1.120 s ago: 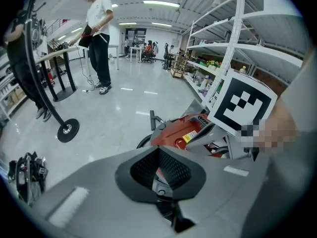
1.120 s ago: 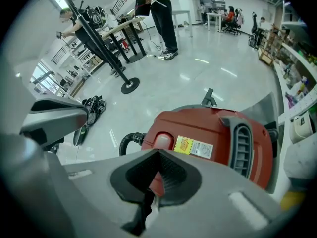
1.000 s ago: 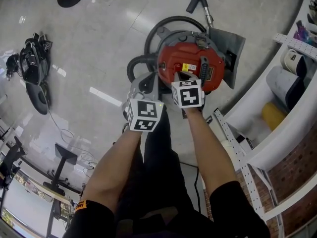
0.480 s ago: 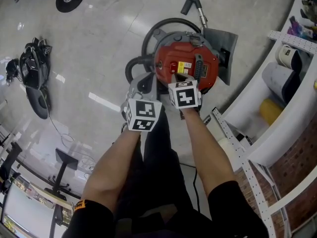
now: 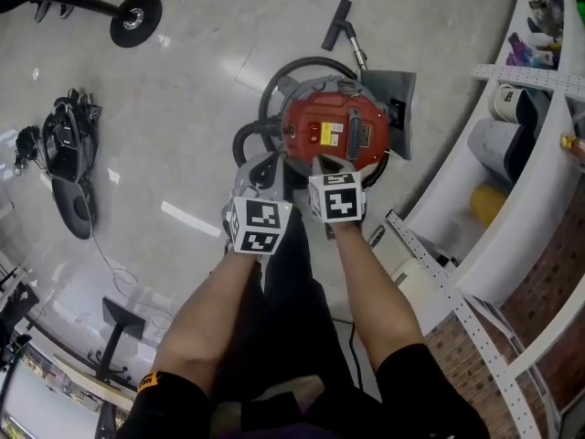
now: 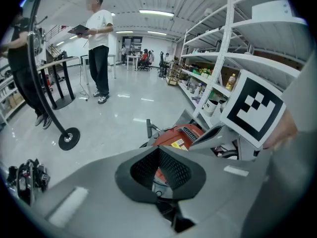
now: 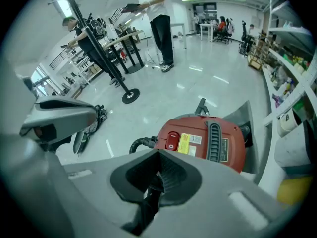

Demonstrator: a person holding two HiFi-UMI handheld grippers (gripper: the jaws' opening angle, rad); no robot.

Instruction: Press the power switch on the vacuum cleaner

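The red vacuum cleaner (image 5: 336, 132) stands on the floor ahead of me, its red rocker switch (image 5: 313, 133) on the left of its top beside a yellow label. In the right gripper view the vacuum cleaner (image 7: 213, 140) and the switch (image 7: 172, 140) lie just beyond my jaw tips. My right gripper (image 5: 331, 163) hovers at the vacuum's near edge, shut and holding nothing, apart from the switch. My left gripper (image 5: 263, 167) hangs to the left of the vacuum, shut and empty. From the left gripper view only part of the vacuum cleaner (image 6: 178, 135) shows past the jaws.
A black hose (image 5: 274, 90) loops round the vacuum's left; a wand nozzle (image 5: 336, 24) lies beyond it. White shelving (image 5: 512, 154) with goods runs along the right. A black bag (image 5: 64, 140) and a stand base (image 5: 135, 16) sit at left. A person (image 6: 99, 43) stands far off.
Both grippers have drawn back toward me. The right gripper's tip, earlier over the vacuum's top by the switch, now sits at its near edge.
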